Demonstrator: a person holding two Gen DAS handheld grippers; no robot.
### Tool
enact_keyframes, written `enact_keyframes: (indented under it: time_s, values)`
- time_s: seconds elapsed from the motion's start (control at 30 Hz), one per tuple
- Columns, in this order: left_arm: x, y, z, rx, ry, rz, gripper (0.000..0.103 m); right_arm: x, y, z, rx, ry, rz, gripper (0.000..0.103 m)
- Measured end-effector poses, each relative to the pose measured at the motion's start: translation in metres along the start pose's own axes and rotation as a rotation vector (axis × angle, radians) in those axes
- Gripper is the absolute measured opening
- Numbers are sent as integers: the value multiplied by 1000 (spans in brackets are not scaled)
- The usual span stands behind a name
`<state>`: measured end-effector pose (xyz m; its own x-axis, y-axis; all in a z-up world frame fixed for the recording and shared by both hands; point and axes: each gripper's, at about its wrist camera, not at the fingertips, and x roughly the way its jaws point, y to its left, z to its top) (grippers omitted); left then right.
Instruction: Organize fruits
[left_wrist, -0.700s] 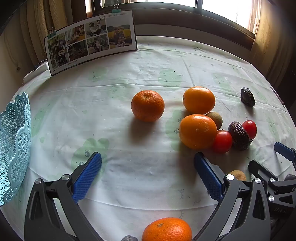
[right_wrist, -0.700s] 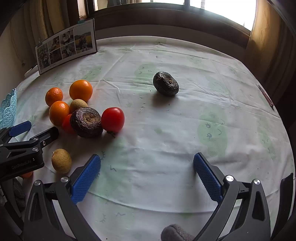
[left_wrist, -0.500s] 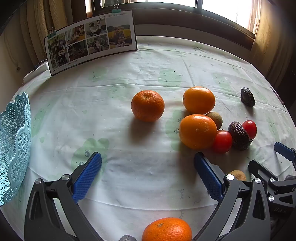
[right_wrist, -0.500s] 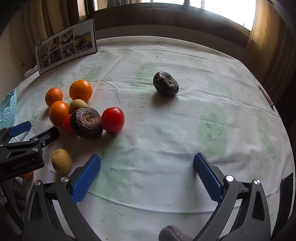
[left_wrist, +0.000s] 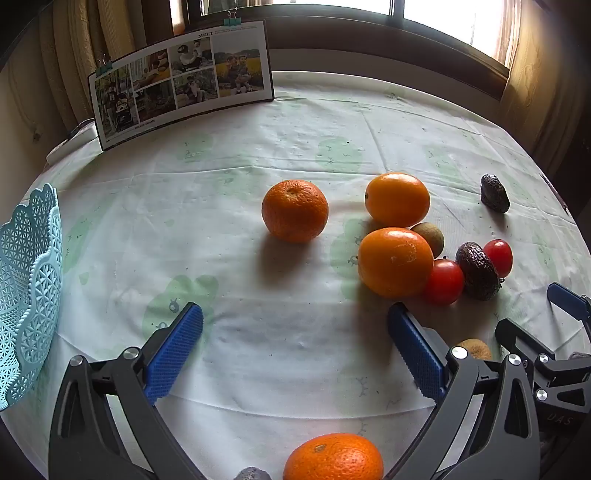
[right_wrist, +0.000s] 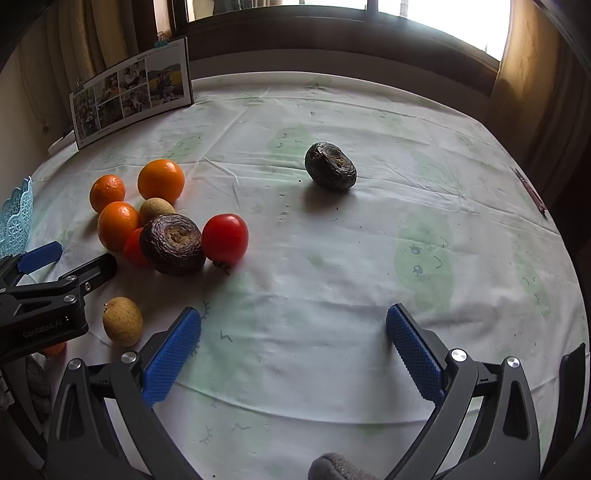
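The left gripper with blue ribbed pads (left_wrist: 294, 350) hangs low over the table, spread wide with nothing between its fingers; the right gripper with the same blue pads (right_wrist: 293, 350) is spread just as wide and holds nothing too; both sit above the white cloth with pale green patches (left_wrist: 258, 332).

Closest to the left gripper lies a bumpy orange mandarin (left_wrist: 333, 458), partly under it at the near edge; a small tan round fruit (right_wrist: 122, 321) sits between the two grippers, apart from the rest.

A bit further is the bunch; a smooth round orange (left_wrist: 395, 263) touches a small red tomato (left_wrist: 443, 282); next to that is a dark wrinkled fruit (left_wrist: 477, 271), and a second red tomato (left_wrist: 499, 257) sits on its far side; a brownish-green kiwi (left_wrist: 428, 238) peeks out behind the orange; another smooth orange (left_wrist: 397, 199) sits just past it; a rough-skinned mandarin (left_wrist: 294, 210) stands alone to the left.

Off to the right, well apart, lies one more dark wrinkled fruit (right_wrist: 330, 171).

A light blue lacy plastic basket (left_wrist: 26, 288) stands at the far left edge; at the back a photo calendar board (left_wrist: 181, 83) leans up by the window.
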<state>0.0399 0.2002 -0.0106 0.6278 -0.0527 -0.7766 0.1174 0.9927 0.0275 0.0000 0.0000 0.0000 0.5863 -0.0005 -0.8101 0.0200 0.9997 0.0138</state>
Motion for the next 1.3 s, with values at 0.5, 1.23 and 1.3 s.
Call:
enact_keyframes:
  time_s: [0.5, 1.23, 1.3]
  values:
    - [-1, -1, -1, 0, 0, -5, 101, 0, 0, 0, -2, 0, -2, 98]
    - [-17, 17, -2, 18, -44, -68, 101, -4, -1, -5, -54, 9, 28, 98]
    - [-26, 22, -3, 2, -82, -77, 101, -5, -1, -6, -53, 10, 28, 98]
